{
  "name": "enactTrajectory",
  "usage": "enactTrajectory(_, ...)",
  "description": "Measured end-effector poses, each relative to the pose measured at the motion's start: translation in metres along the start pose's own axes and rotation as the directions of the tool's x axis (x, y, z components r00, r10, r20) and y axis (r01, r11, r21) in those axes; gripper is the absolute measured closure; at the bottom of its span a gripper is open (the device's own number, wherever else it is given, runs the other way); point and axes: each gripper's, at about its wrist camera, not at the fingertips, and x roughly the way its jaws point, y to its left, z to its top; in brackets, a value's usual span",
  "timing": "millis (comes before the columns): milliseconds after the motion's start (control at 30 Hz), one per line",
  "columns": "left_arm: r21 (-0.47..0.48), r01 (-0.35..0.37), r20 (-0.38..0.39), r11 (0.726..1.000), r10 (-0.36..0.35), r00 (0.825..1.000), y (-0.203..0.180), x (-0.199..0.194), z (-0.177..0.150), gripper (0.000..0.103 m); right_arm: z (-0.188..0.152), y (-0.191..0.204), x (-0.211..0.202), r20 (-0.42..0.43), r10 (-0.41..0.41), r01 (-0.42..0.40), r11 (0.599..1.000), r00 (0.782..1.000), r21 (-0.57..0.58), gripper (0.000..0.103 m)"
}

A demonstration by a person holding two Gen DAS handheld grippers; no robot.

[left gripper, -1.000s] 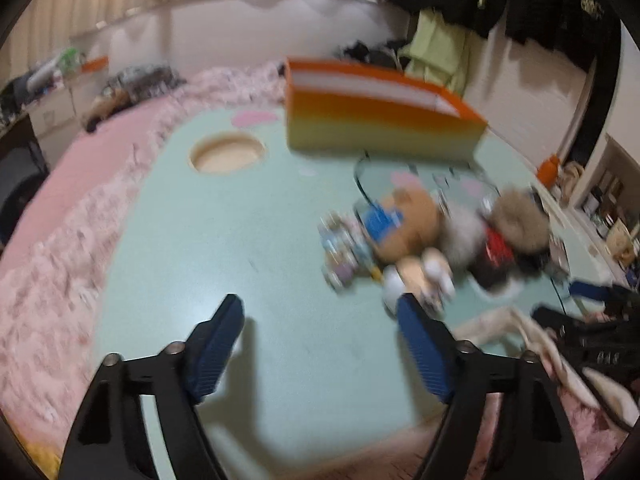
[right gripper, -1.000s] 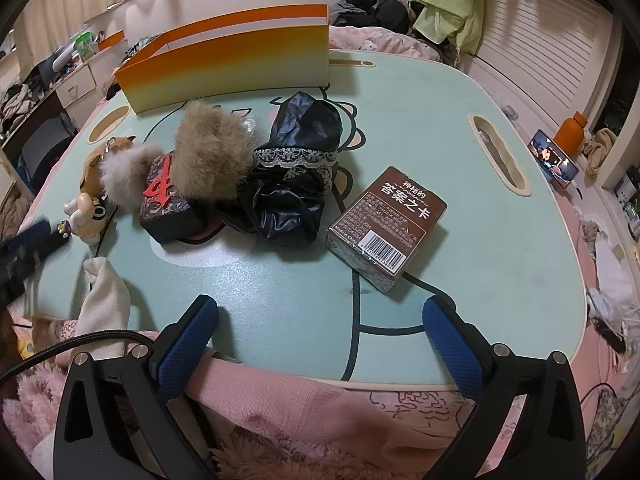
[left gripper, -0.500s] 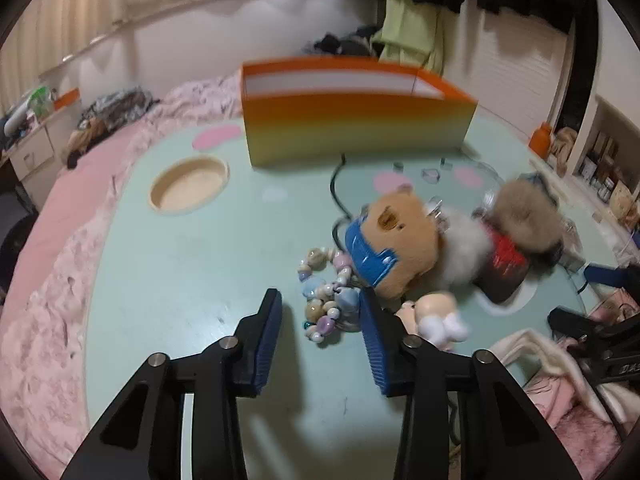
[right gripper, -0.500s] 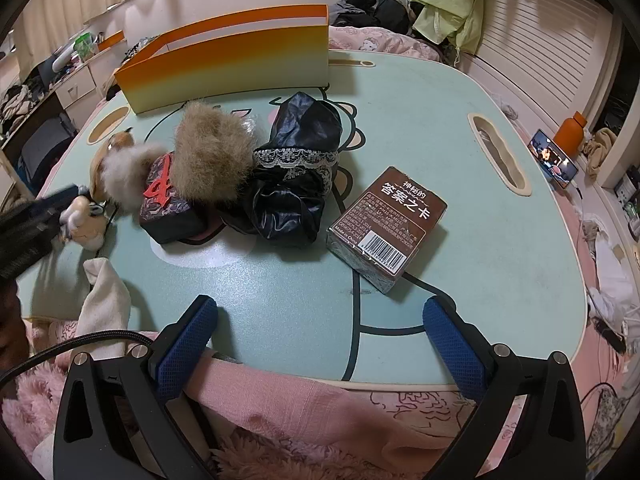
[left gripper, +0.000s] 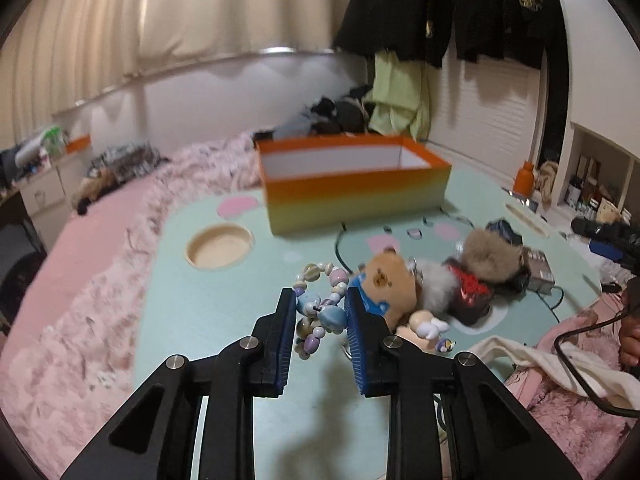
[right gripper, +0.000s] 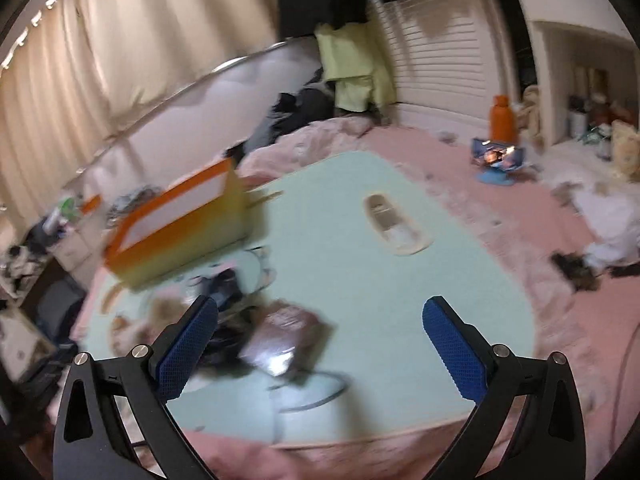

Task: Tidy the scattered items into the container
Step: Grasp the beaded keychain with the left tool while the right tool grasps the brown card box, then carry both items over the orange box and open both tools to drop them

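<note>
Beads: left tool (left gripper: 320, 306) is pinched on the bead bracelet (left gripper: 319, 312) above the table (left gripper: 224, 304). Right tool (right gripper: 320, 320) hovers spread wide, gripping nothing. Orange box (left gripper: 352, 192) interior looks white; contents hidden.

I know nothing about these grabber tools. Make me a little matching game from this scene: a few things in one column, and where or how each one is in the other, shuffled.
Things:
1. bead bracelet
2. orange box
3. left gripper
4. right gripper

Where or how:
a. wide open, holding nothing
b. at the far side of the green table, top open
c. pinched between two blue pads
d. closed around the beads

Pairs: 1-c, 2-b, 3-d, 4-a
</note>
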Motion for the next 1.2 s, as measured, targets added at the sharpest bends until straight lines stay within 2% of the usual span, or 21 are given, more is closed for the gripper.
enactTrajectory(100,-0.035,0.02,0.011,0.999,-0.019,1.0,0.005,-0.003,0.007,0.087,-0.001,0.006,0.019,-0.082,0.021,-0.024,0.999,0.996,-0.038,0.016)
enactTrajectory(200,-0.038,0.027,-0.011,0.999,-0.028,1.0,0.005,0.0,0.007,0.087,-0.007,0.019,0.037,-0.149,0.015,-0.028,0.996,0.989,-0.086,0.026)
enactTrajectory(267,-0.028,0.019,-0.027,0.999,-0.02,0.999,0.004,0.006,0.002,0.088,-0.01,0.023,0.039,-0.168,0.041,-0.057,0.995,0.985,-0.086,0.027)
enactTrajectory(367,-0.034,0.02,-0.053,0.999,-0.021,0.998,0.006,0.013,-0.005,0.087,-0.016,0.031,0.043,-0.193,0.018,-0.046,0.988,0.981,-0.144,0.027)
enactTrajectory(467,-0.056,0.017,-0.072,0.998,-0.021,0.997,0.013,0.016,-0.006,0.079,-0.021,0.034,0.045,-0.193,0.002,-0.034,0.986,0.981,-0.163,0.028)
enactTrajectory(533,-0.074,0.012,-0.072,0.997,-0.018,0.997,0.022,0.012,-0.004,0.072,-0.022,0.033,0.043,-0.185,0.012,-0.044,0.985,0.983,-0.167,0.043)
enactTrajectory(600,-0.097,0.016,-0.07,0.995,-0.023,0.997,0.034,0.006,-0.001,0.056,-0.023,0.036,0.04,-0.176,0.015,-0.047,0.983,0.984,-0.18,0.047)
enactTrajectory(700,-0.121,0.028,-0.077,0.992,-0.038,0.996,0.056,-0.008,0.001,0.043,-0.024,0.041,0.036,-0.16,0.017,-0.05,0.977,0.987,-0.205,0.047)
enactTrajectory(767,-0.119,0.02,-0.086,0.993,-0.03,0.996,0.063,-0.014,-0.002,0.042,-0.023,0.044,0.034,-0.138,0.0,-0.031,0.976,0.99,-0.218,0.046)
enactTrajectory(833,-0.123,0.031,-0.114,0.992,-0.045,0.993,0.063,-0.014,-0.009,0.042,-0.022,0.047,0.036,-0.138,-0.013,-0.019,0.973,0.99,-0.229,0.036)
enactTrajectory(867,-0.124,0.055,-0.132,0.991,-0.071,0.989,0.06,-0.01,-0.014,0.042,-0.022,0.047,0.039,-0.148,-0.014,-0.021,0.973,0.989,-0.231,0.036)
enactTrajectory(967,-0.073,0.112,-0.178,0.991,-0.123,0.976,0.036,0.003,-0.026,0.041,-0.025,0.046,0.052,-0.217,-0.032,-0.019,0.973,0.976,-0.232,0.035)
enactTrajectory(1067,0.031,0.105,-0.214,0.994,-0.096,0.972,0.008,0.014,-0.038,0.041,-0.027,0.051,0.055,-0.205,-0.077,0.019,0.962,0.976,-0.272,0.037)
enactTrajectory(1100,0.056,0.092,-0.219,0.994,-0.078,0.973,0.003,0.016,-0.041,0.041,-0.028,0.051,0.054,-0.193,-0.092,0.034,0.959,0.977,-0.281,0.053)
enactTrajectory(1133,0.069,0.083,-0.229,0.994,-0.066,0.971,-0.001,0.02,-0.046,0.041,-0.029,0.051,0.052,-0.185,-0.1,0.043,0.957,0.978,-0.288,0.057)
enactTrajectory(1200,0.075,0.074,-0.224,0.994,-0.055,0.973,-0.002,0.021,-0.051,0.042,-0.029,0.048,0.05,-0.182,-0.084,0.031,0.961,0.98,-0.274,0.057)
